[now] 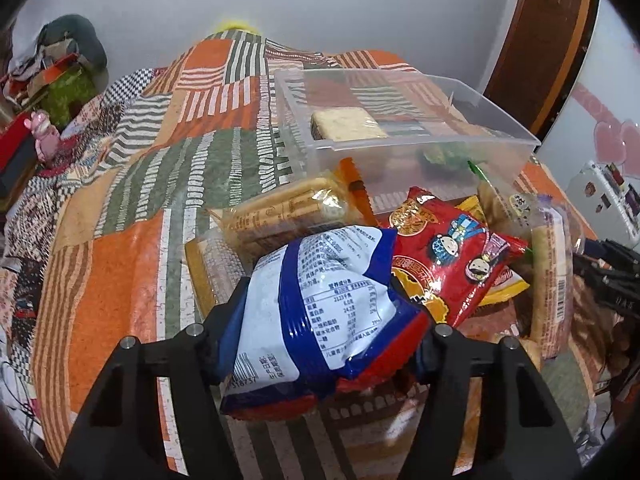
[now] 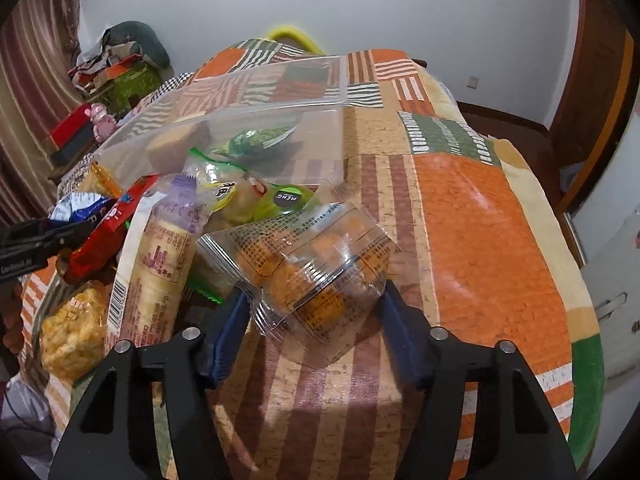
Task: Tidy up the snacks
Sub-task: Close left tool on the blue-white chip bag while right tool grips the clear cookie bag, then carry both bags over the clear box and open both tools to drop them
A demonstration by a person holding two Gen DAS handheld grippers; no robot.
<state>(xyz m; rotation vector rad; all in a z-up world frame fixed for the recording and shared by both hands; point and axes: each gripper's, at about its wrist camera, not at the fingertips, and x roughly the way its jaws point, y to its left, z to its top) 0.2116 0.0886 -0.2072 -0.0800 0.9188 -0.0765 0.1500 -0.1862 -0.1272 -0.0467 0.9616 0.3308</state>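
The white-and-blue crinkled foil snack bag (image 1: 320,312) carries a printed nutrition table in Chinese with figures too small to read surely, and beside its barcode the digits "518737" show. The red foil packet with cartoon children (image 1: 448,256) bears gold Chinese characters that cannot be made out. A dark round sticker on the clear yellow-green snack pouch (image 2: 256,196) reads "MENG", upside down. The clear wrapper of orange cakes (image 2: 312,264) has fine Chinese print, illegible.
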